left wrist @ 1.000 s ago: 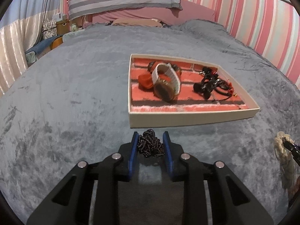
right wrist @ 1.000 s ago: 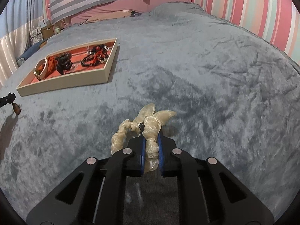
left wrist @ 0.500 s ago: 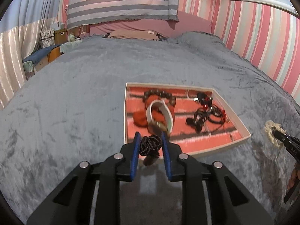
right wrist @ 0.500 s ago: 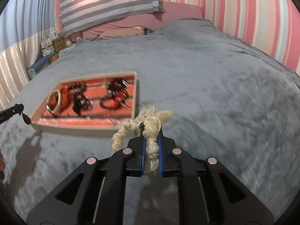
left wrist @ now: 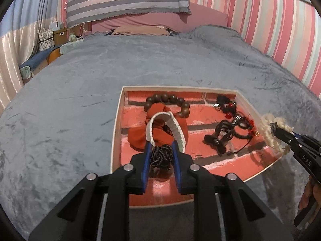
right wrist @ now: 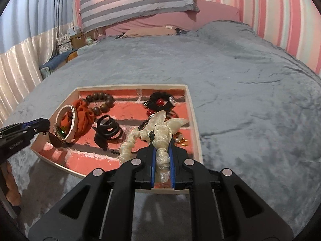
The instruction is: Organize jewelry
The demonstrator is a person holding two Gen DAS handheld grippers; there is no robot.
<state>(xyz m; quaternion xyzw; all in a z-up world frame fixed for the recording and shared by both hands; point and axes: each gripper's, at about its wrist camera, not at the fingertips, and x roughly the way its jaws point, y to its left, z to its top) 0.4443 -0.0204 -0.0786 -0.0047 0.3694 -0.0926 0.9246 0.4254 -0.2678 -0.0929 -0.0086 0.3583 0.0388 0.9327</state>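
Jaws of the left gripper, just closing, pinched a soft braided cord over the tray; right gripper clamped a light, squashy cream scrunchie mid-loop above the tray's right side

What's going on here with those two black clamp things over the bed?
A person is tidying jewelry and hair accessories into a shallow tray on a grey bedspread. The left gripper pinches a dark braided hair tie above the tray's near end; the right gripper is clamped on a cream scrunchie over the tray's right side. A bead bracelet, orange scrunchie and black pieces already lie inside.
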